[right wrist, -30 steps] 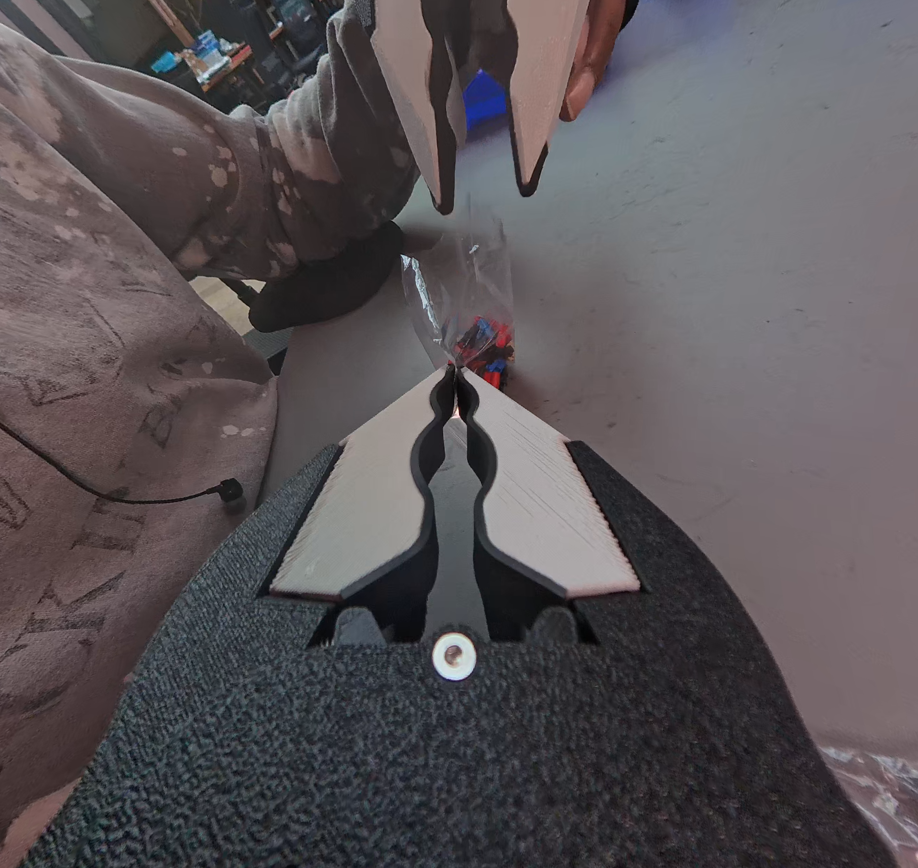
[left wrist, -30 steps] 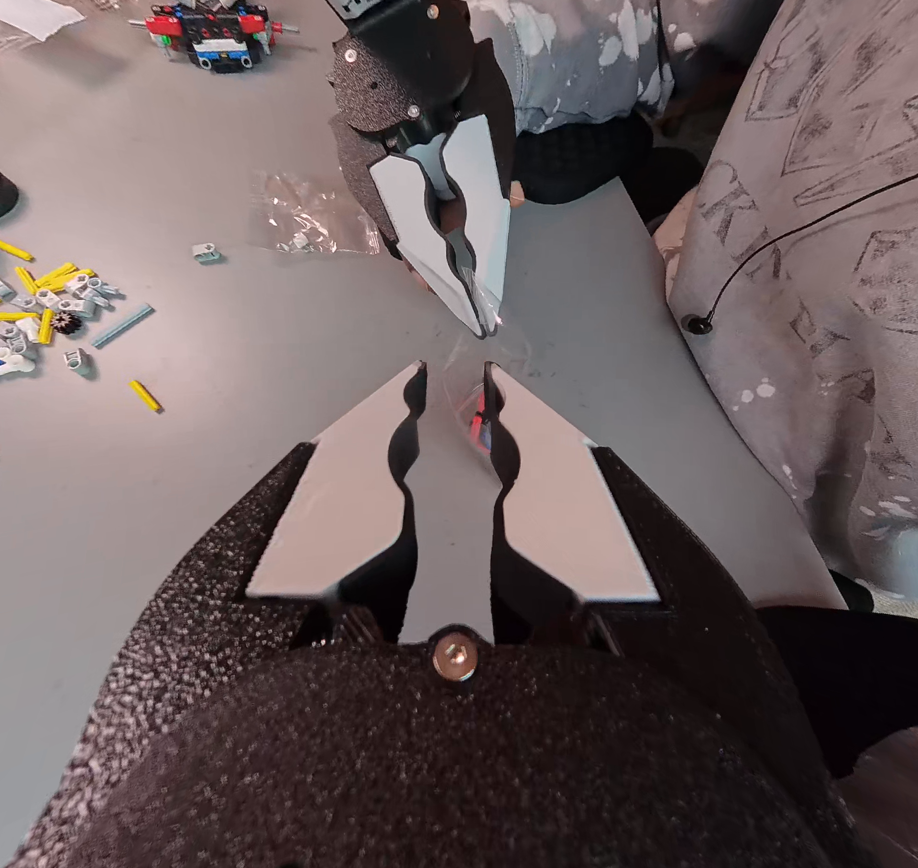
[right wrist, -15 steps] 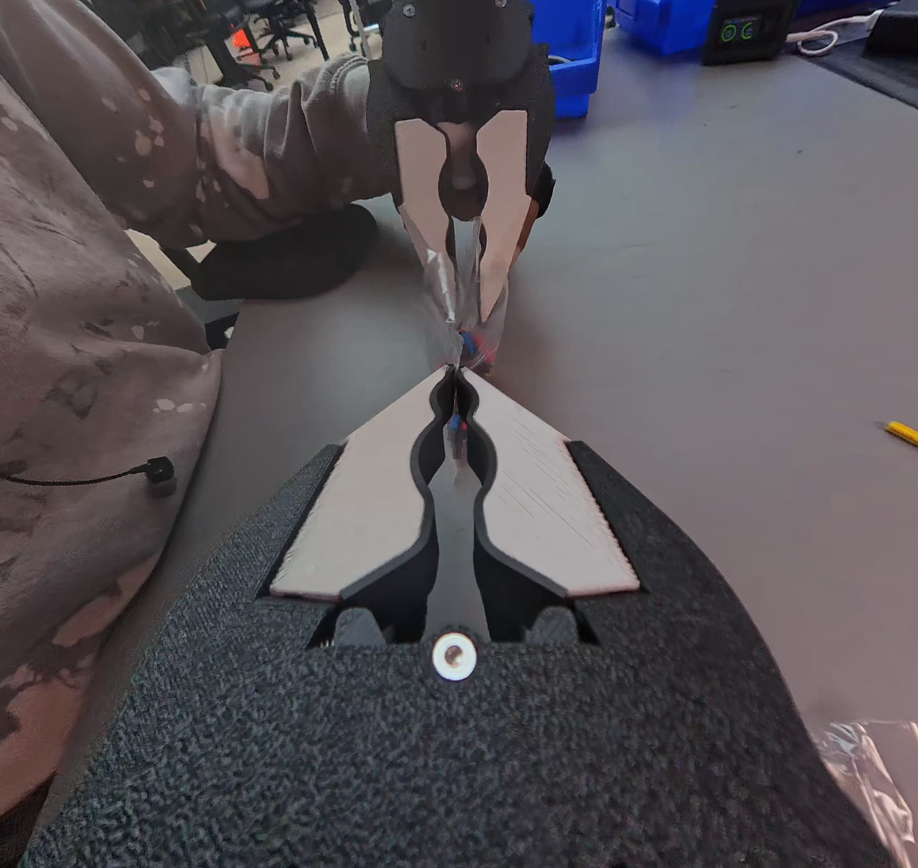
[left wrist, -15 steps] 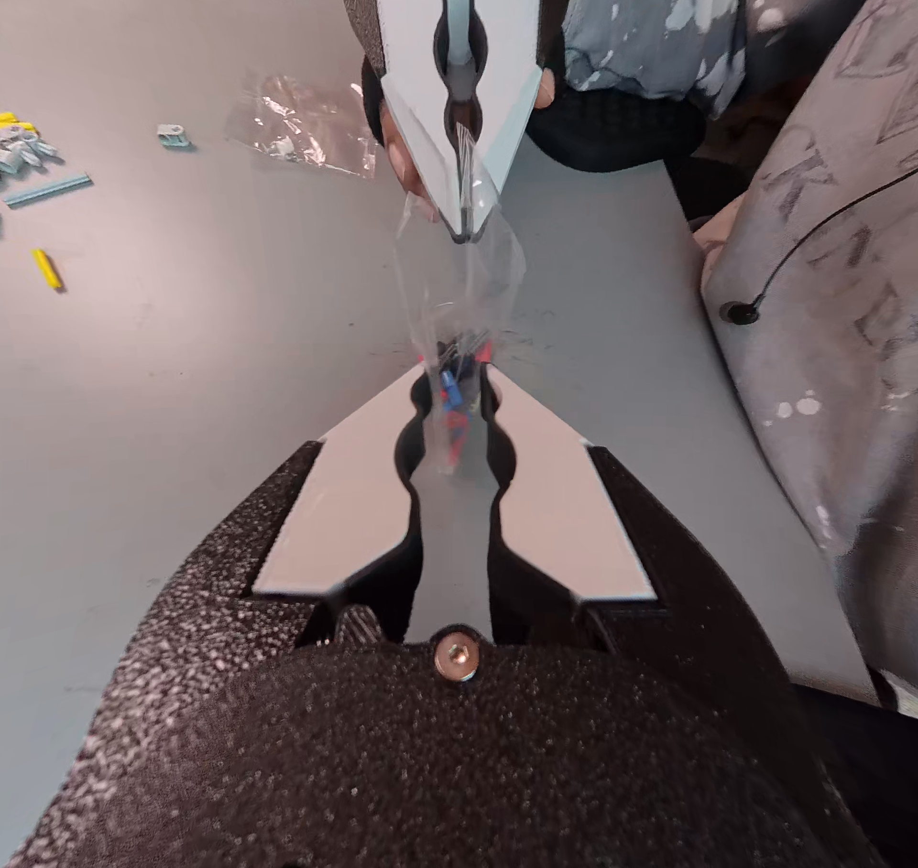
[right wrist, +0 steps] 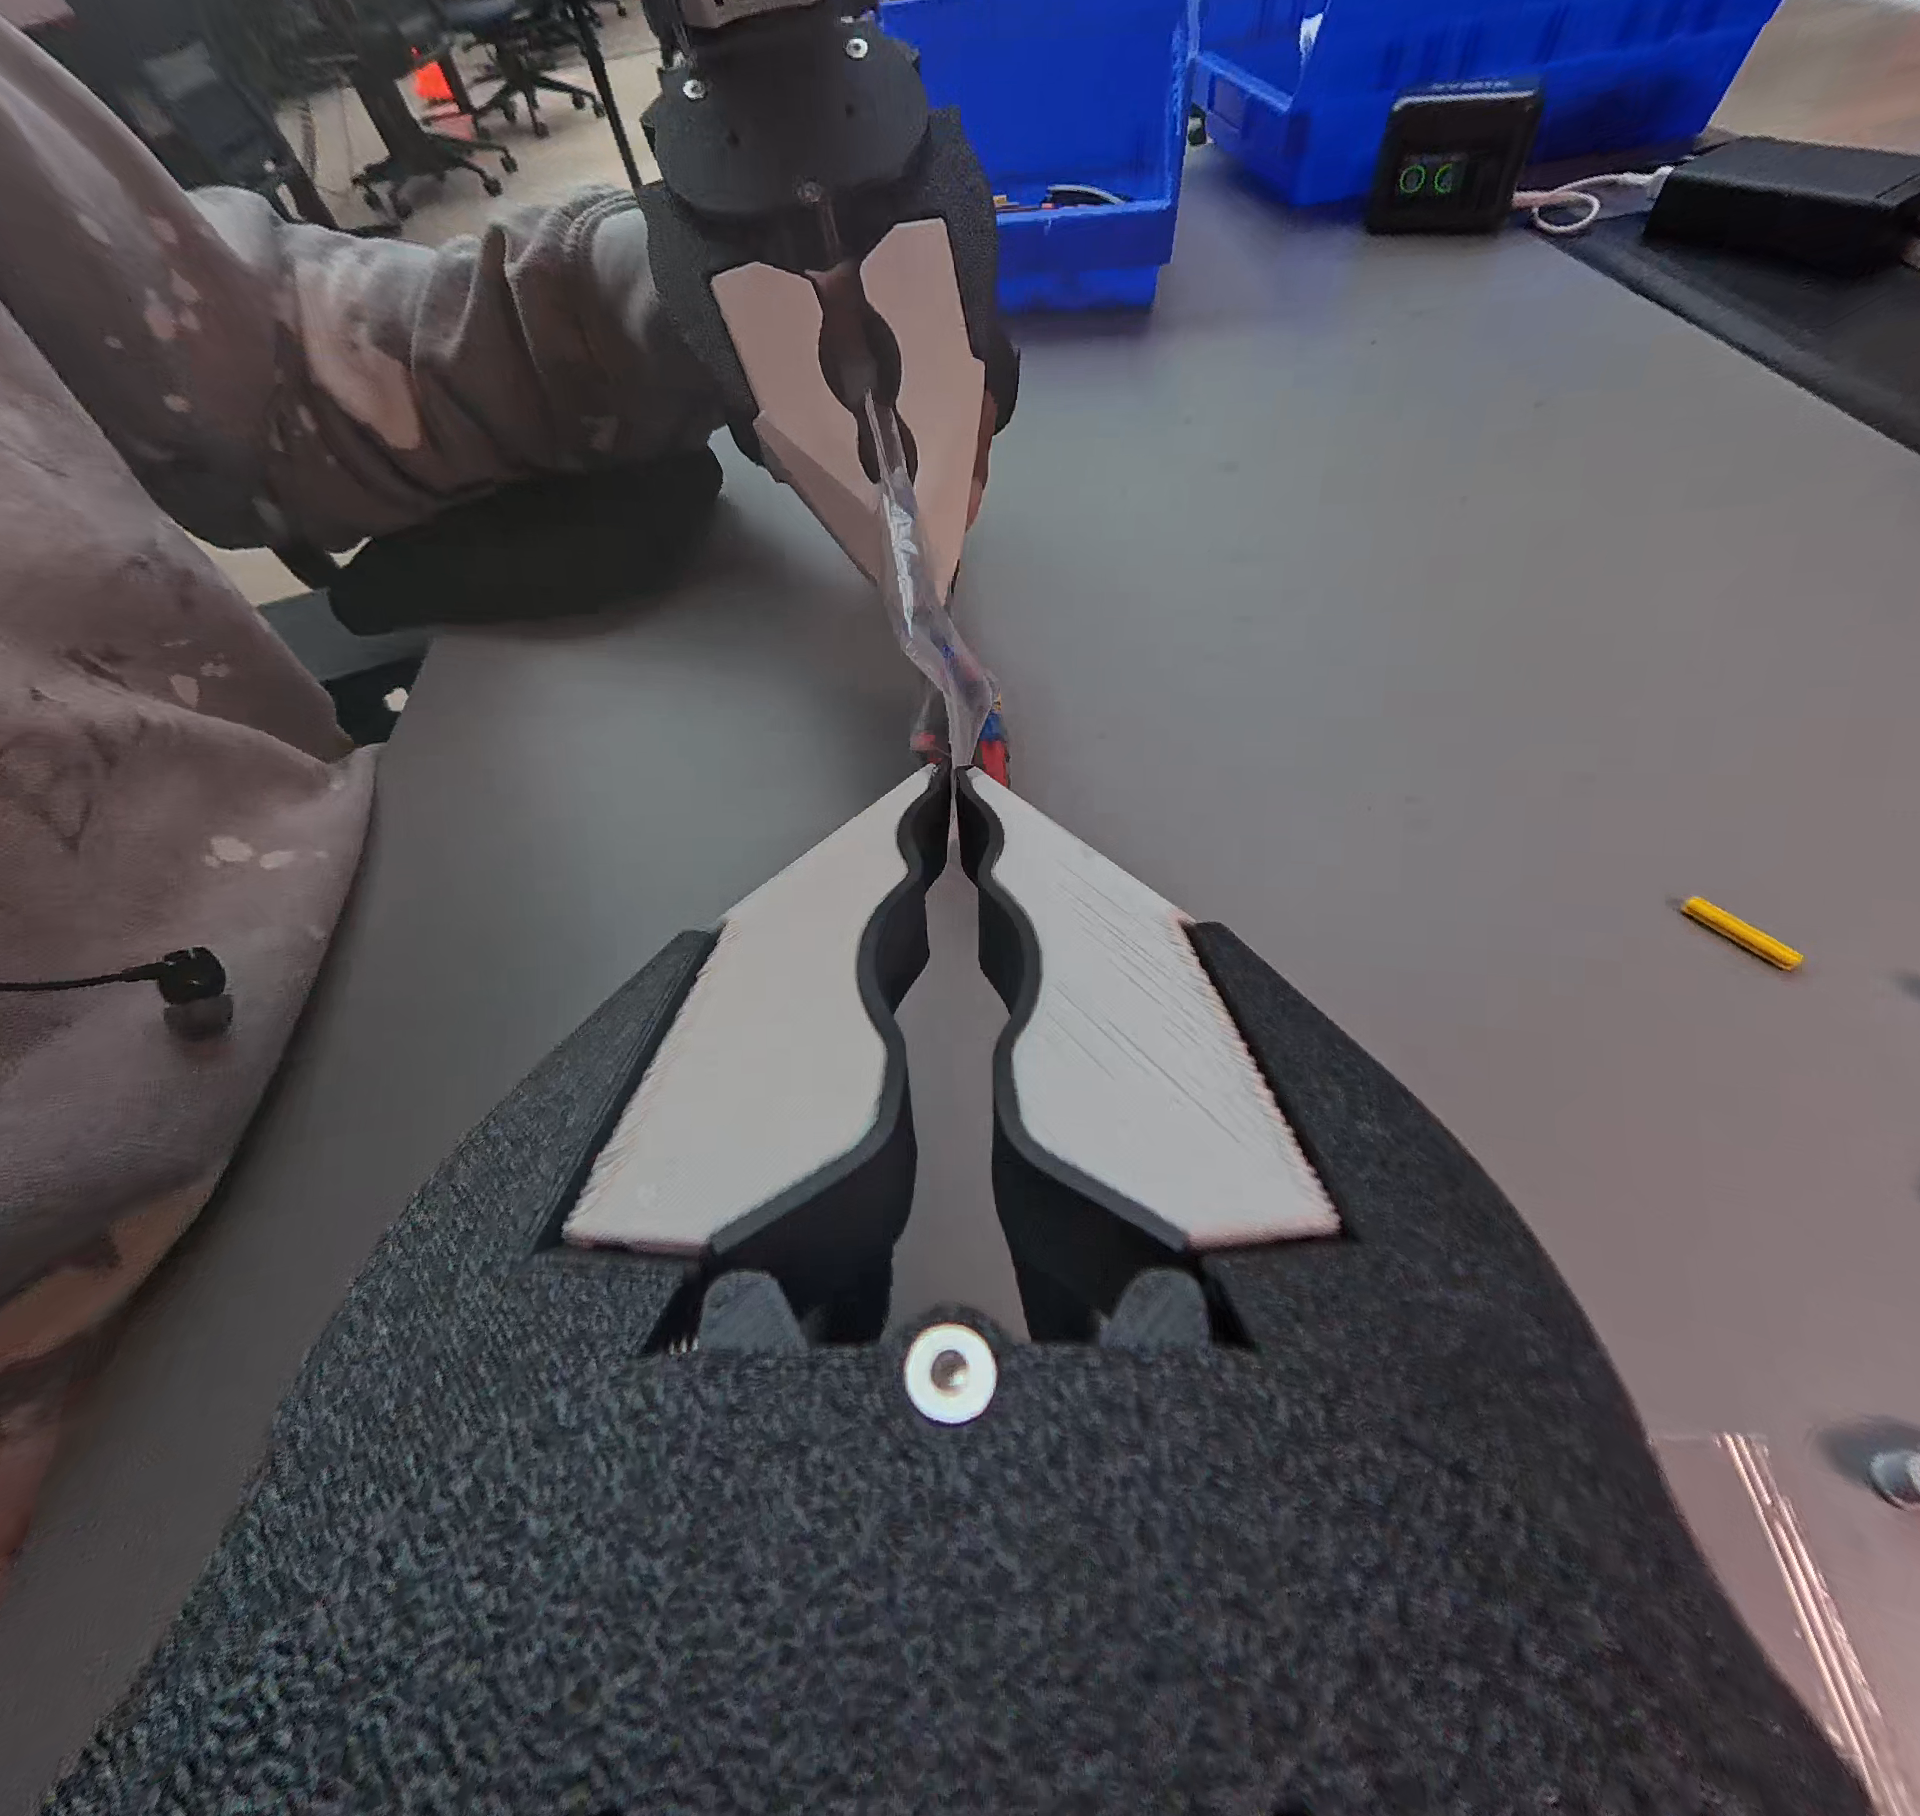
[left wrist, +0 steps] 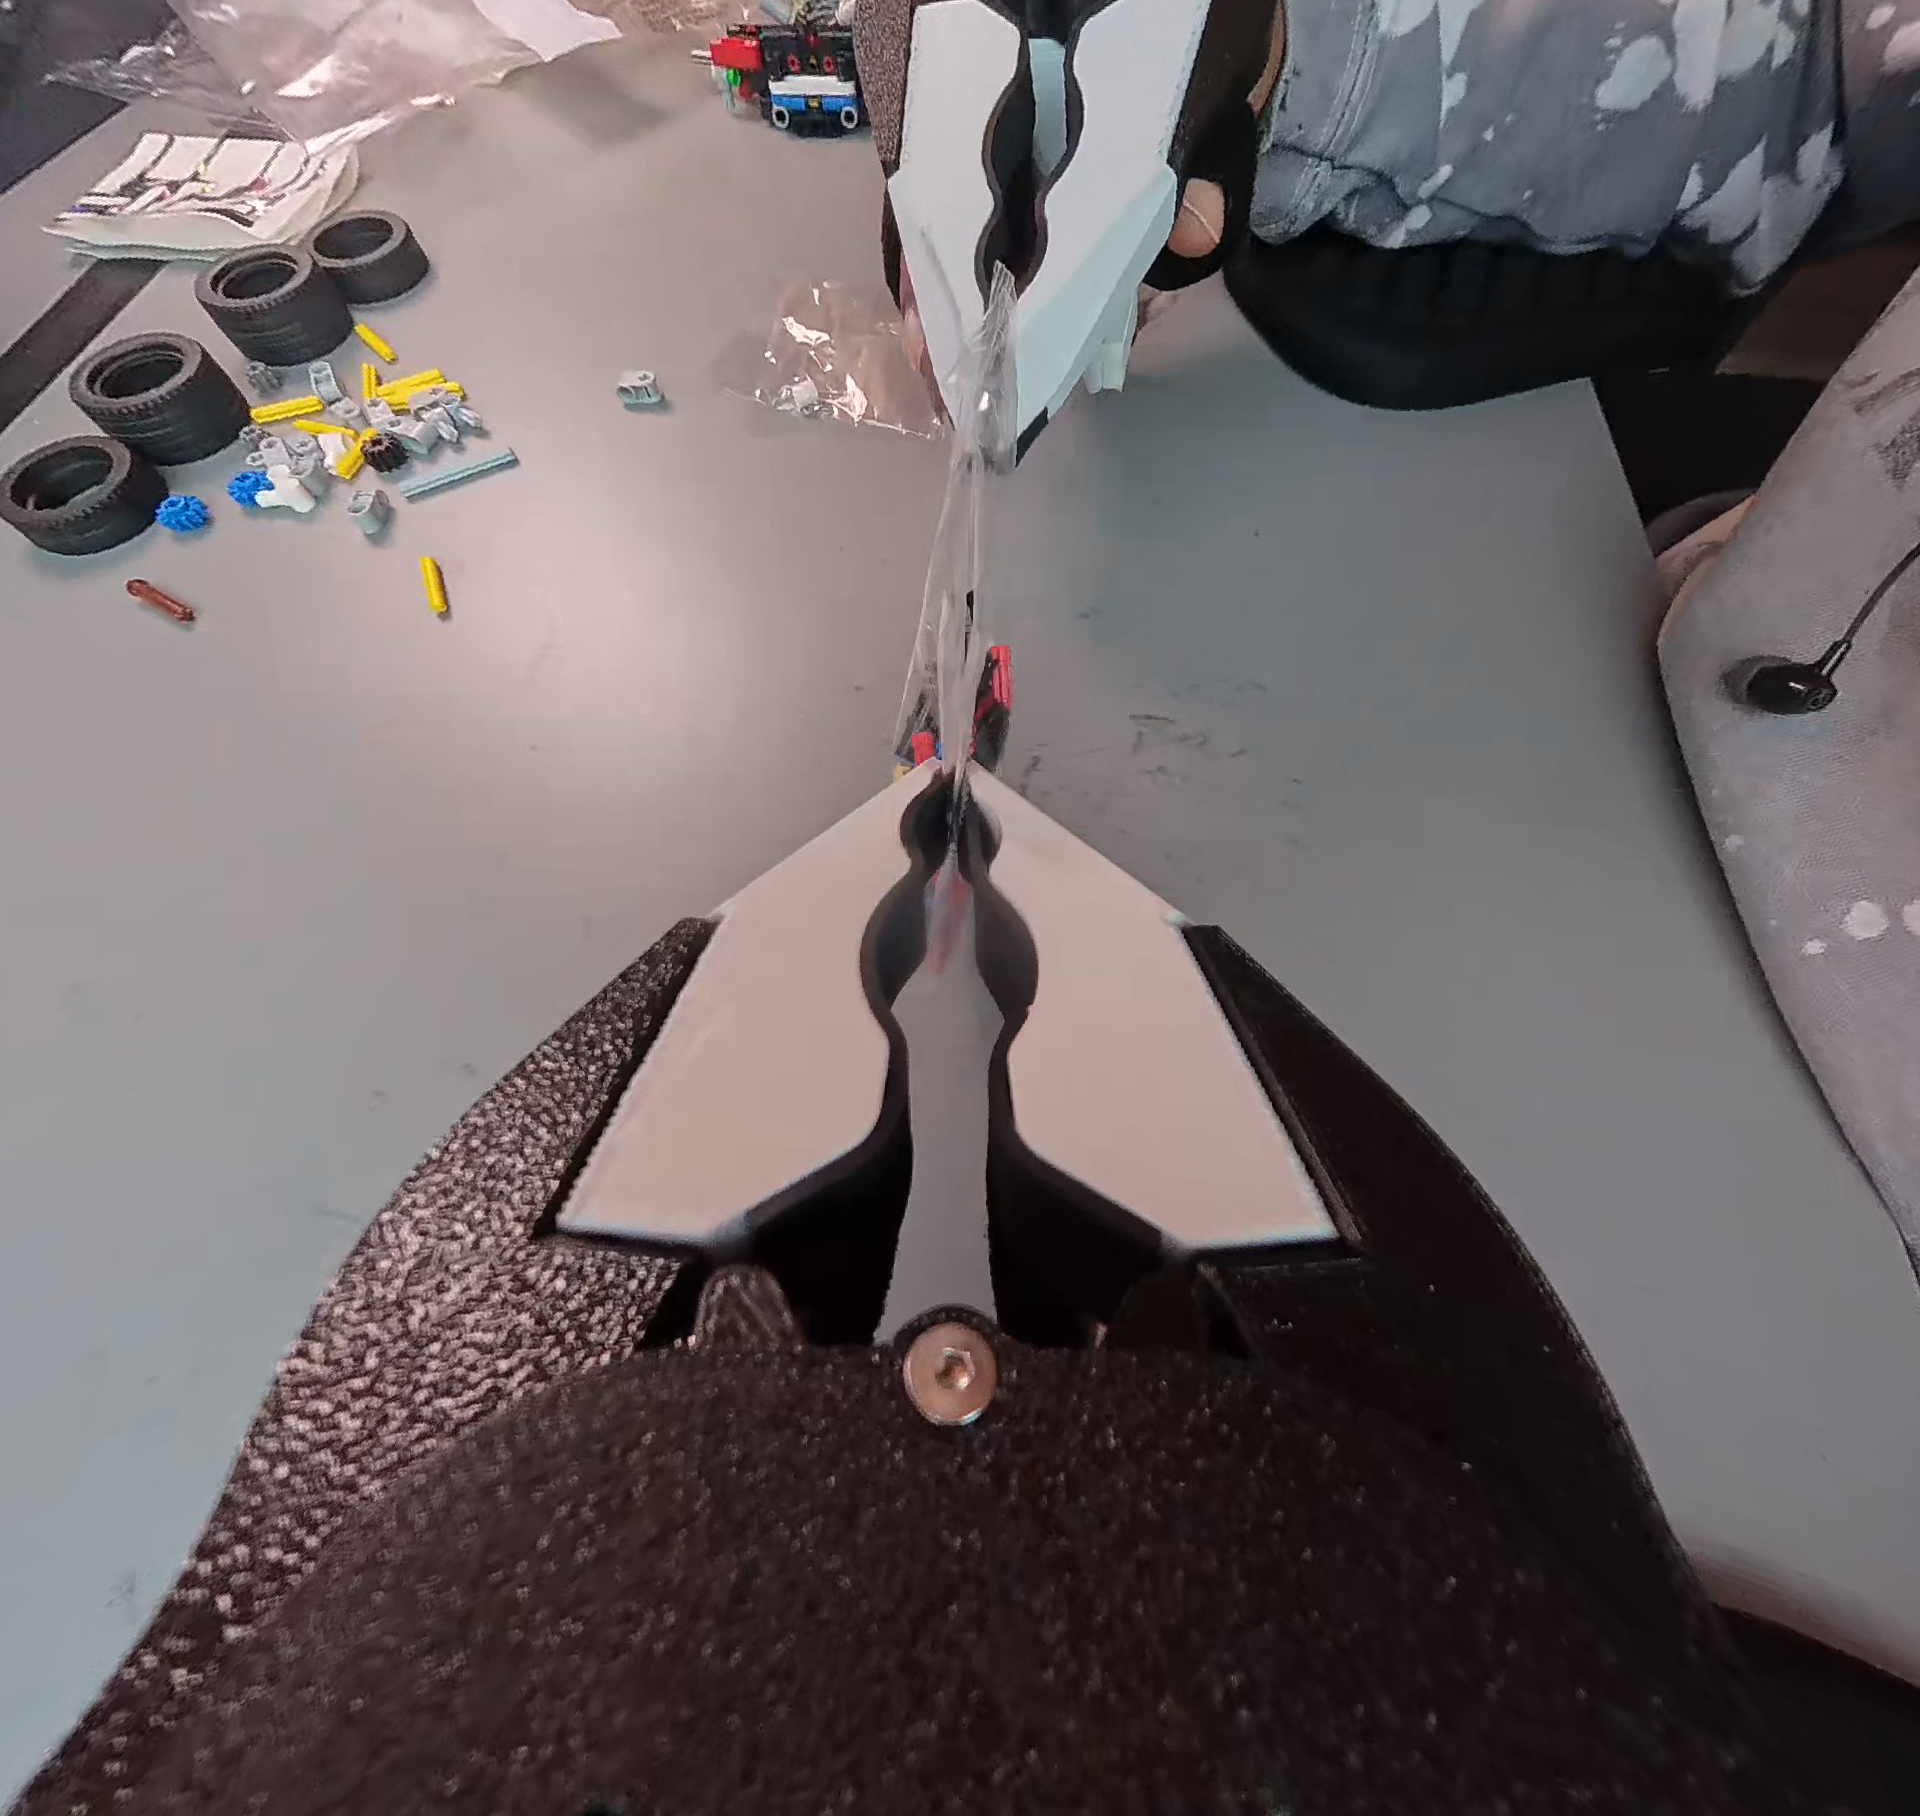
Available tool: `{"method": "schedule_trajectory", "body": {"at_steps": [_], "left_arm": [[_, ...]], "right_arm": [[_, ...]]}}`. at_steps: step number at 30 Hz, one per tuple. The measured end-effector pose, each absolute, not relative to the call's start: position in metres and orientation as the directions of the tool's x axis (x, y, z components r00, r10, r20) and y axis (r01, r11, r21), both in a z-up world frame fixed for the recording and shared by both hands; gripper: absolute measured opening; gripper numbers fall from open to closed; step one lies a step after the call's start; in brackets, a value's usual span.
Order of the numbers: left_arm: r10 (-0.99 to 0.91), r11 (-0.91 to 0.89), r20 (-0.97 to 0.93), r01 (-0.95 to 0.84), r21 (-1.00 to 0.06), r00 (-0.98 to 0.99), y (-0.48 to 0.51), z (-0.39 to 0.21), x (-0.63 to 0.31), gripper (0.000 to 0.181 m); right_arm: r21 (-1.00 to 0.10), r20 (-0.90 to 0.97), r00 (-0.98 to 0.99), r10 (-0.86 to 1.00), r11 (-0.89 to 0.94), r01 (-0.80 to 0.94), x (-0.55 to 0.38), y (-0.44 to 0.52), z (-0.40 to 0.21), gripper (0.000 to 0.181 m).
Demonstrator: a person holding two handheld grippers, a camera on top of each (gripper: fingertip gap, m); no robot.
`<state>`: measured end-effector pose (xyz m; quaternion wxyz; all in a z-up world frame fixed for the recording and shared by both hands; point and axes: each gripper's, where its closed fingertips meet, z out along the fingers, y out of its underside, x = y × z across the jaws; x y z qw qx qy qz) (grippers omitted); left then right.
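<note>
A small clear plastic bag (left wrist: 961, 561) with red and blue toy pieces inside is stretched taut between my two grippers above the grey table (left wrist: 520, 779). My left gripper (left wrist: 954, 787) is shut on one end of the bag. My right gripper (right wrist: 951, 774) is shut on the other end. In the left wrist view the right gripper (left wrist: 987, 436) faces me with the bag pinched at its tips. In the right wrist view the left gripper (right wrist: 940, 582) faces me the same way, and the bag (right wrist: 920, 613) runs between us.
Black toy tyres (left wrist: 145, 395), loose yellow, grey and blue pieces (left wrist: 353, 426), a partly built toy vehicle (left wrist: 800, 73), empty plastic bags (left wrist: 332, 10) and a booklet (left wrist: 208, 187) lie at the left. Blue bins (right wrist: 1351, 73) stand far off. A person's sleeved arm (left wrist: 1558, 83) is at the right. Spacing between my two grippers at the tips: around 7 cm. The partly built toy vehicle (left wrist: 800, 73) is closer to my right gripper, around 35 cm from its tips; the left tips are 40 cm off.
My left gripper has shut on the bag. The two grippers have drawn apart, and the bag is now pulled tight between them.
</note>
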<state>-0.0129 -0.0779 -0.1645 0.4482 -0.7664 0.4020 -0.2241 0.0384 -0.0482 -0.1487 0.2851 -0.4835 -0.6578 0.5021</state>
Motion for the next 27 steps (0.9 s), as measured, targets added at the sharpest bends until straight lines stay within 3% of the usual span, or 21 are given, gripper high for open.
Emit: {"method": "schedule_trajectory", "body": {"at_steps": [1,4,6,7,9,10,13,17,23,27], "left_arm": [[-0.818,-0.273,-0.012,-0.407,-0.871,0.575,-0.078,-0.165,-0.013,0.000],[-0.830,-0.263,0.015,-0.368,-0.892,0.558,-0.080,-0.161,-0.007,0.000],[-0.838,-0.255,0.014,-0.368,-0.894,0.545,-0.080,-0.161,-0.001,0.000],[-0.840,-0.251,0.008,-0.377,-0.892,0.542,-0.081,-0.162,0.001,0.000],[-0.844,-0.248,-0.005,-0.399,-0.883,0.537,-0.082,-0.164,0.001,0.000],[-0.845,-0.243,-0.004,-0.391,-0.888,0.535,-0.083,-0.162,-0.001,0.001],[-0.852,-0.251,0.041,-0.337,-0.908,0.522,-0.086,-0.153,-0.003,0.000],[-0.851,-0.273,0.054,-0.352,-0.895,0.523,-0.086,-0.162,-0.002,0.001],[-0.842,-0.290,0.046,-0.380,-0.878,0.537,-0.084,-0.171,0.000,0.043],[-0.837,-0.283,-0.007,-0.445,-0.850,0.547,-0.079,-0.184,0.006,0.049]], "right_arm": [[-0.935,-0.098,-0.373,0.923,0.043,0.352,0.039,-0.049,-0.152,0.008],[-0.918,-0.063,-0.389,0.919,0.100,0.384,0.035,-0.056,-0.166,0.046],[-0.903,-0.025,-0.412,0.911,0.156,0.400,0.031,-0.064,-0.174,0.049],[-0.907,0.004,-0.421,0.907,0.180,0.380,0.030,-0.067,-0.172,0.040],[-0.921,0.036,-0.417,0.908,0.192,0.338,0.030,-0.065,-0.164,0.003],[-0.925,0.027,-0.414,0.910,0.180,0.335,0.032,-0.062,-0.162,0.000],[-0.946,-0.058,-0.424,0.904,0.086,0.312,0.035,-0.060,-0.151,0.000],[-0.928,-0.027,-0.412,0.911,0.130,0.349,0.036,-0.057,-0.164,0.000],[-0.920,0.001,-0.406,0.914,0.159,0.358,0.038,-0.052,-0.167,0.000],[-0.920,0.046,-0.446,0.894,0.212,0.330,0.039,-0.060,-0.167,0.000]]}}
